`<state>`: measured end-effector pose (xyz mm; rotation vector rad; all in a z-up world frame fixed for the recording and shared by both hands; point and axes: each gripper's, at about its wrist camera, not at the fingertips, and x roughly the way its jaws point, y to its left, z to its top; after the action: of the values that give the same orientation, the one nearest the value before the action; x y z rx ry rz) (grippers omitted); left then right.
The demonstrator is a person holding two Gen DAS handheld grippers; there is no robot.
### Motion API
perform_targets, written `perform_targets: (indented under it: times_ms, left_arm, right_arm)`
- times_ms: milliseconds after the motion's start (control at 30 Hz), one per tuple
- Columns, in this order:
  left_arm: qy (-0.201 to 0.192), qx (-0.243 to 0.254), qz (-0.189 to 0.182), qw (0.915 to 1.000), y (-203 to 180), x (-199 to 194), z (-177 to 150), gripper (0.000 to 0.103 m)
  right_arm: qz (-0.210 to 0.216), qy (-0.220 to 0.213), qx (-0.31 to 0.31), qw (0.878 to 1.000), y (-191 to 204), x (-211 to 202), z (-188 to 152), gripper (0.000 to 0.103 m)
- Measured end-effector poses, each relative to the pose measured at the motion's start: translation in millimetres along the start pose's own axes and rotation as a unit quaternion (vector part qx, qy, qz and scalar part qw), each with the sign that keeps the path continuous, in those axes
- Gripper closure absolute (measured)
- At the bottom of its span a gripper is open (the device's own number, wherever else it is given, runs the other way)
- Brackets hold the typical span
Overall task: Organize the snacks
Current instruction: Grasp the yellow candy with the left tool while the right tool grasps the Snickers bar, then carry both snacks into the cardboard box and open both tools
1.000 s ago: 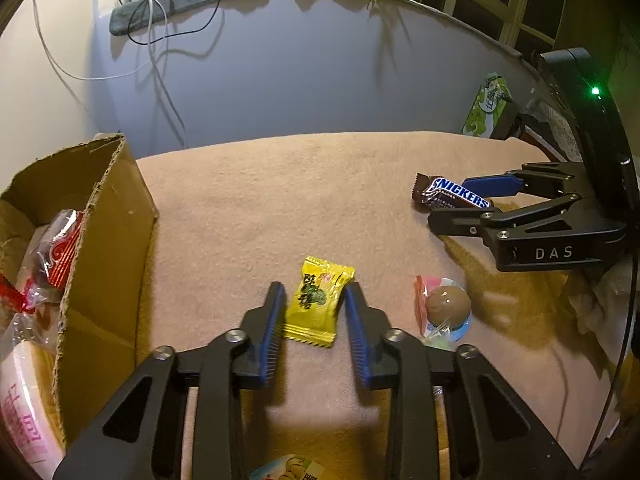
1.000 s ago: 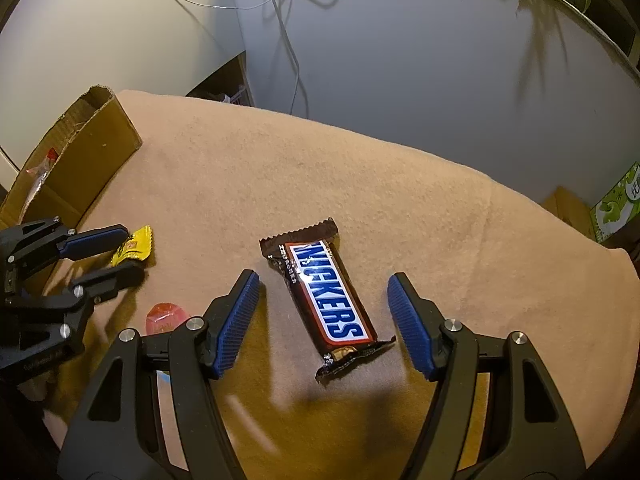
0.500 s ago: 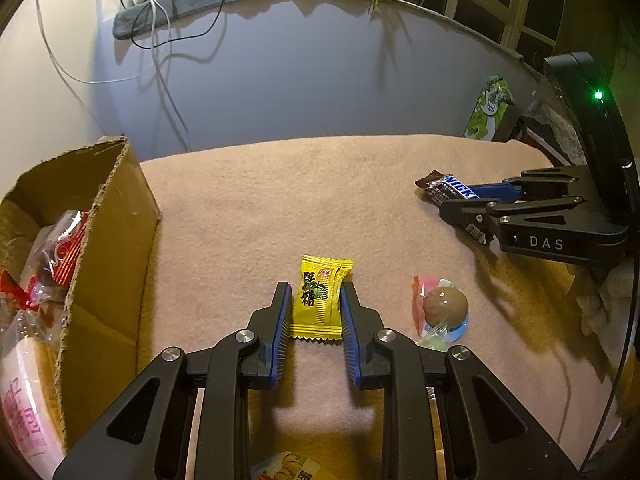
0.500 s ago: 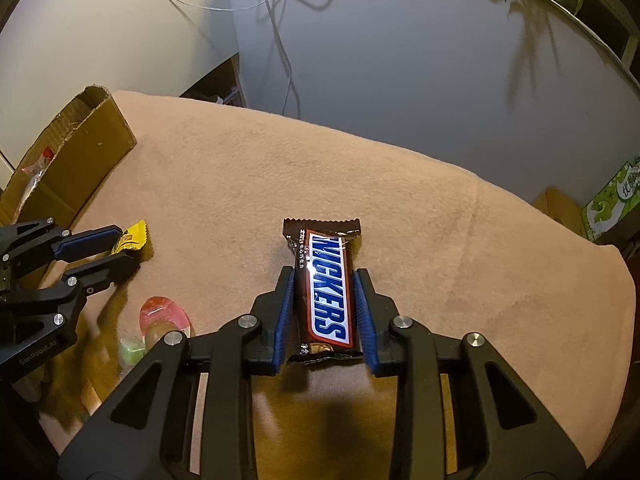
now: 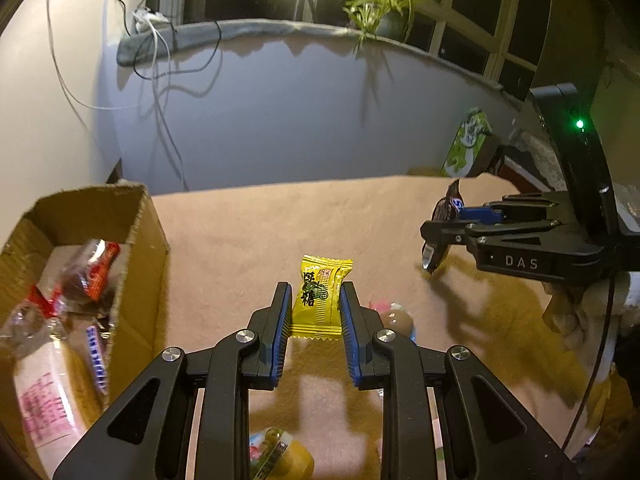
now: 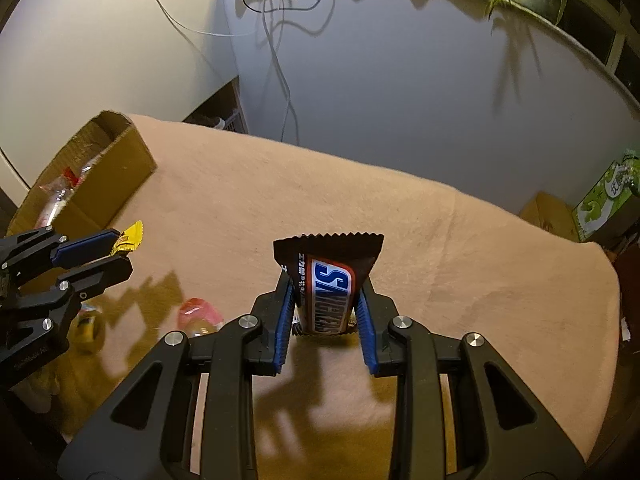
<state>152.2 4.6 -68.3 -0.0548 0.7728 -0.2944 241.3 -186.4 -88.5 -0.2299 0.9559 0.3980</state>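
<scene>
- Cardboard box [image 5: 148,240], snacks already in it, sits at far left of the blanket-covered table [image 6: 440,240] — left of both claws, so likely drop spot.
- L gripper [image 5: 316,304] much nearer the box; R gripper [image 6: 323,300] well apart, w/ the L one between it & box.
- Snickers bar [image 6: 330,280]: clamped in R, long axis along fingers, off the table.
- Yellow candy [image 5: 320,296]: pinched in L, likewise lengthwise, lifted.
</scene>
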Motion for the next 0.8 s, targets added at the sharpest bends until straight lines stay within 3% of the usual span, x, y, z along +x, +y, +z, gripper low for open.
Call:
perform_targets:
  times_ms: [433, 800]
  left_arm:
    - [-0.064, -0.02, -0.006, 0.9978, 22, -52, 3, 0.081]
    - [-0.098, -0.064, 0.011, 0.9931, 72, -89, -5, 0.081]
  right_arm:
    - [0.005, -0.029, -0.042, 0.999, 64, -38, 20, 0.073]
    - [0.026, -0.041, -0.09, 0.995, 133, -48, 37, 0.073]
